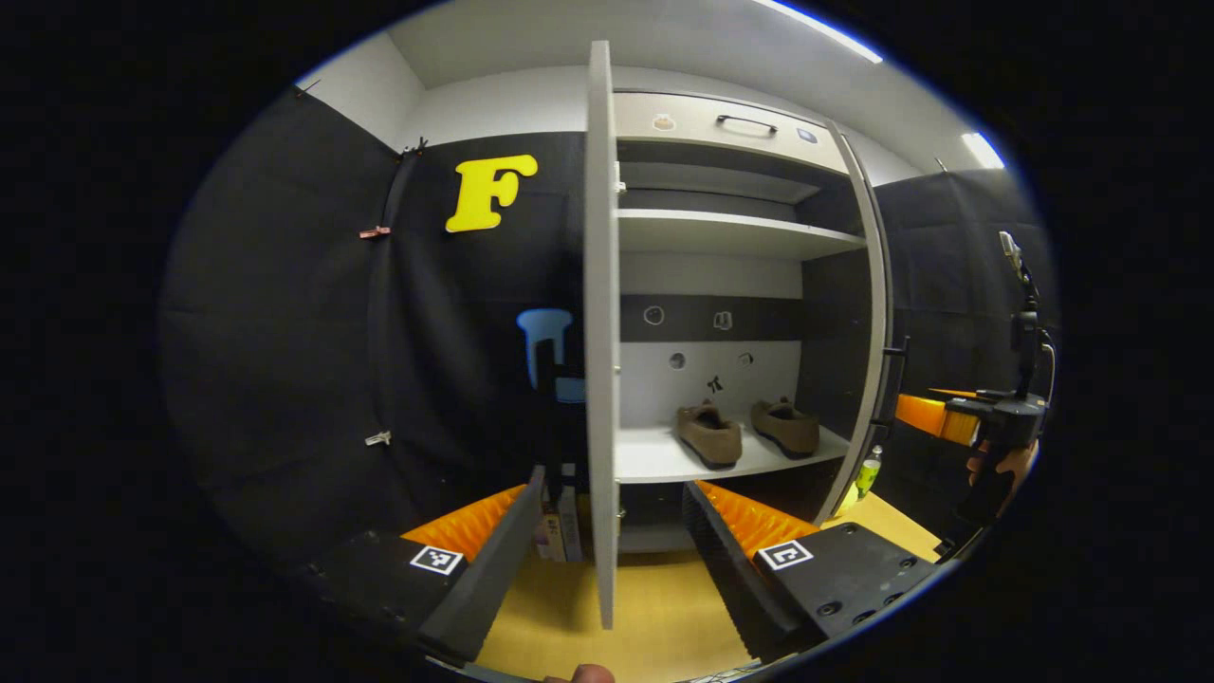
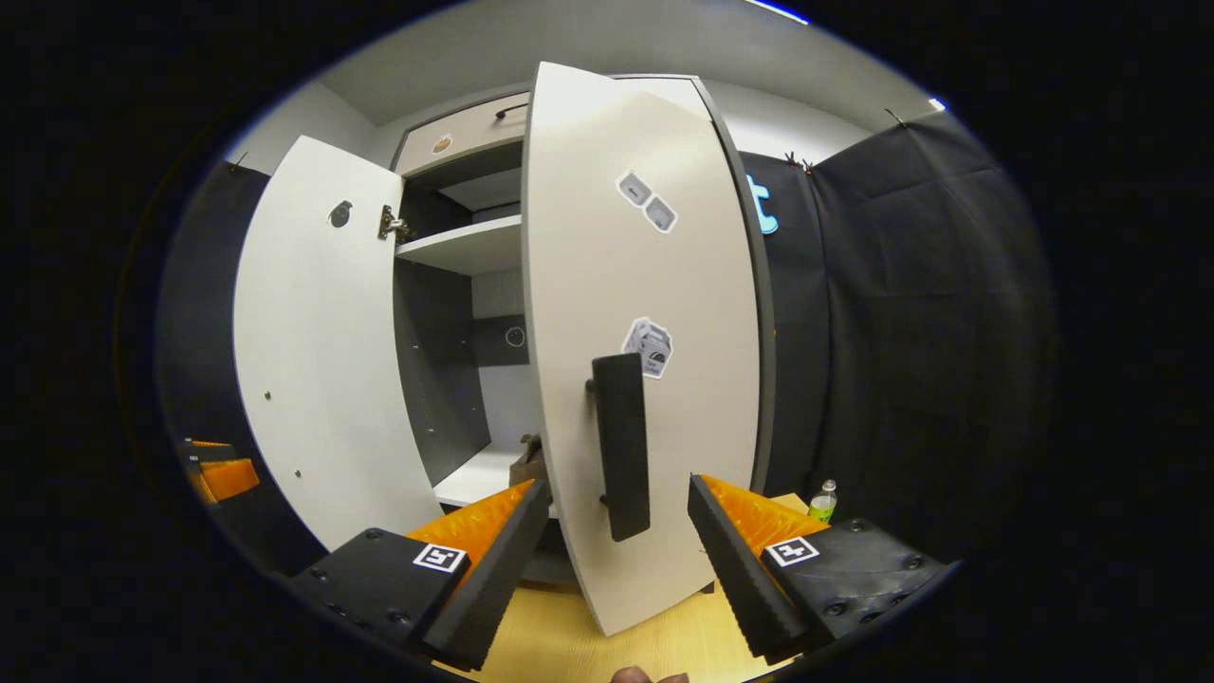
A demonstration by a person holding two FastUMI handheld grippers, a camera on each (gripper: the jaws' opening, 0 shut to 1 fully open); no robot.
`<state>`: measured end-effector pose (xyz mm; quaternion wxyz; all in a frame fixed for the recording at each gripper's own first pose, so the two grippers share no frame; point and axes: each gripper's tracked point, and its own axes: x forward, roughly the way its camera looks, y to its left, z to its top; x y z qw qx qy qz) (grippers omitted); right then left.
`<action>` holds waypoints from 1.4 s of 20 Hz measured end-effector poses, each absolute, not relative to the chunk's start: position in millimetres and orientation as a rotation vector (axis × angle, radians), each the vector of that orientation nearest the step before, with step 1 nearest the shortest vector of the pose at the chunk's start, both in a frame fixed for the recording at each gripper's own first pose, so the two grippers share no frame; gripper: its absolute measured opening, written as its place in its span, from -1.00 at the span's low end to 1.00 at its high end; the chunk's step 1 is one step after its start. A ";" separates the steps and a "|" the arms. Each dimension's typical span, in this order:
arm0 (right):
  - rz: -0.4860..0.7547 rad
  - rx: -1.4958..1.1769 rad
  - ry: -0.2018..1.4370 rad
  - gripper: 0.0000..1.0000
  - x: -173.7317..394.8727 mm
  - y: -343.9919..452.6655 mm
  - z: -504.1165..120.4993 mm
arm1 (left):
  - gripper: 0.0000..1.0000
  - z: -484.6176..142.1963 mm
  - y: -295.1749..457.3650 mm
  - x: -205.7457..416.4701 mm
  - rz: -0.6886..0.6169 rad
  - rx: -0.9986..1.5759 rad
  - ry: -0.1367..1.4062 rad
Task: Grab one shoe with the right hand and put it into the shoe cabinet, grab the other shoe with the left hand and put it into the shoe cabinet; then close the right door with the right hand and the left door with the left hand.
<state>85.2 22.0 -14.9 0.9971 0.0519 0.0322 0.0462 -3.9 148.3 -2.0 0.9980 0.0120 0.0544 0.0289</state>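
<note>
Two brown shoes (image 1: 709, 434) (image 1: 785, 426) stand side by side on the lower white shelf (image 1: 654, 455) of the shoe cabinet. The left door (image 1: 599, 332) is edge-on to me and stands open; my left gripper (image 1: 612, 560) is open with a finger on each side of that edge. The door's black handle (image 1: 545, 417) is on its outer face. In the right gripper view the right door (image 2: 645, 285) is swung partly inward. Its black handle (image 2: 621, 446) lies between the fingers of my open right gripper (image 2: 616, 503). A bit of one shoe (image 2: 529, 460) peeks past the door.
The cabinet stands on a yellow wooden floor (image 1: 654, 617). A small bottle (image 1: 868, 471) (image 2: 823, 500) sits by the cabinet's right side. Upper shelves (image 1: 730, 232) are bare. Black cloth walls close in on both sides. A hand (image 1: 1001, 465) holds the right gripper (image 1: 948, 417) at far right.
</note>
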 end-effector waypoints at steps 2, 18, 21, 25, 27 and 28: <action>0.098 0.089 0.061 0.97 79.1 29.3 -14.9 | 0.94 0.9 172.3 -4.4 0.092 0.029 0.107; 0.049 0.069 0.090 0.97 46.4 -3.2 -23.0 | 0.94 -5.3 241.0 62.4 0.151 0.059 0.092; 0.050 0.076 0.085 0.97 46.8 -5.2 -22.0 | 0.82 -6.5 231.5 65.3 0.132 0.057 0.095; 0.060 0.084 0.082 0.97 47.2 -6.2 -20.7 | 0.81 -4.9 191.4 67.2 0.088 0.047 0.111; 0.068 0.085 0.081 0.97 47.3 -7.8 -19.8 | 0.81 -5.2 175.8 65.5 0.068 0.052 0.110; 0.069 0.084 0.080 0.97 46.8 -9.5 -19.7 | 0.81 -6.1 166.8 65.9 0.055 0.051 0.112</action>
